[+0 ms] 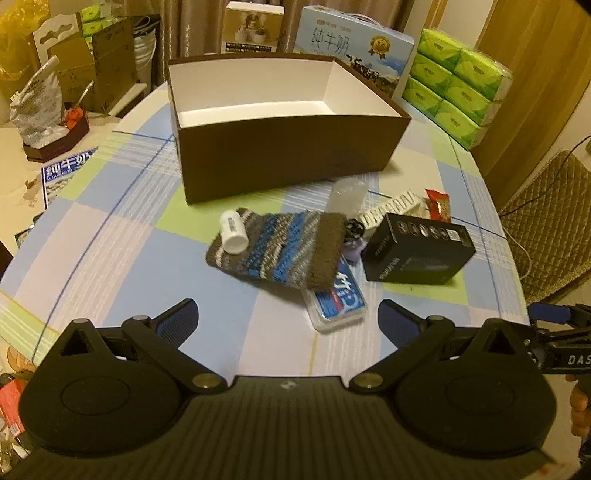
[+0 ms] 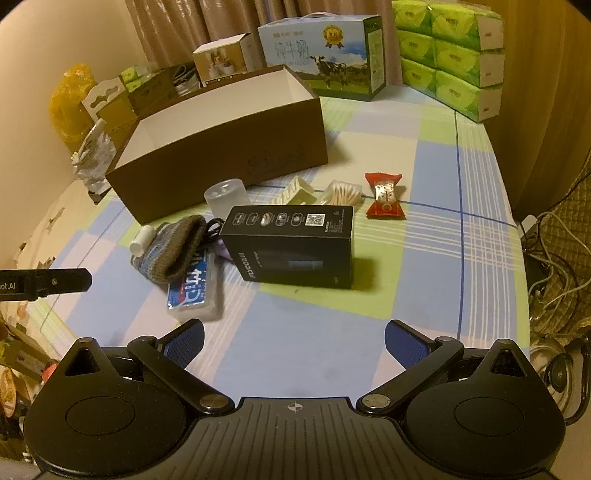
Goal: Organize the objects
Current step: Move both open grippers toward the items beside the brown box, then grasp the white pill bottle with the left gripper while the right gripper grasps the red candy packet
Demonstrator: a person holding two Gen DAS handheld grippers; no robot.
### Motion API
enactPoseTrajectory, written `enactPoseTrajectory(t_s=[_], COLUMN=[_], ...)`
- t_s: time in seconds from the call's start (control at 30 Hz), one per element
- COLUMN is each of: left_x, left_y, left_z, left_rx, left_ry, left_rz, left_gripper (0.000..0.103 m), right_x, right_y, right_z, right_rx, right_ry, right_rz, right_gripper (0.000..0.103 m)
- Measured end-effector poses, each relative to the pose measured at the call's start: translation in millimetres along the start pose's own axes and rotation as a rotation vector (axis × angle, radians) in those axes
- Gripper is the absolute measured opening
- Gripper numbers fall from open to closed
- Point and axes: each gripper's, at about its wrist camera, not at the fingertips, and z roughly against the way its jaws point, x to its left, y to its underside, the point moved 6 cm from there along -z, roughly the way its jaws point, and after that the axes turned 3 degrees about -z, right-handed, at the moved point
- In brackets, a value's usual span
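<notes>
An open brown box (image 1: 288, 155) with a white, empty inside stands on the checked tablecloth; it also shows in the right wrist view (image 2: 221, 147). In front of it lies a pile: a striped knitted pouch (image 1: 277, 251), a small white bottle (image 1: 233, 232), a blue-labelled clear case (image 1: 338, 301), a black carton (image 1: 417, 251), a frosted cup (image 1: 347, 197), a white comb-like piece (image 1: 391, 208) and a red candy (image 2: 384, 195). A cotton swab pack (image 2: 340, 194) lies beside the candy. My left gripper (image 1: 288, 325) and right gripper (image 2: 293, 343) are open and empty, short of the pile.
Behind the box stand a milk carton case (image 1: 354, 55), a small printed box (image 1: 253, 26) and stacked green tissue packs (image 1: 458, 88). Cardboard and bags clutter the left side (image 1: 55, 92). A padded chair (image 1: 554, 221) and cables (image 2: 554, 258) sit off the table's right edge.
</notes>
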Motion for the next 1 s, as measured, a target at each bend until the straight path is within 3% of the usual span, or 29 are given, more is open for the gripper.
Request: enactPoseTrajectory(t_s=[0.17, 0.47, 0.73, 1.0], left_x=[10, 27, 46, 57], left_y=[-8, -31, -48, -57], left_z=[-10, -45, -92, -127], left_rx=[-0.026, -0.040, 0.008, 0.060], left_ry=[-0.002, 0.033, 0.041, 0.018], left_rz=[-0.017, -0.051, -0.060, -0.062], left_gripper=[0.096, 0.074, 0.041, 0.036], right_x=[-5, -27, -47, -68], right_y=[-4, -14, -18, -25], right_z=[-5, -10, -7, -4], right_rx=[-0.010, -0.032, -0.046, -0.060], right_ry=[0.017, 0.071, 0.132, 0.174], right_rz=[-0.026, -0.139, -0.202, -0.237], right_gripper=[0.101, 0.101, 0.101, 0.101])
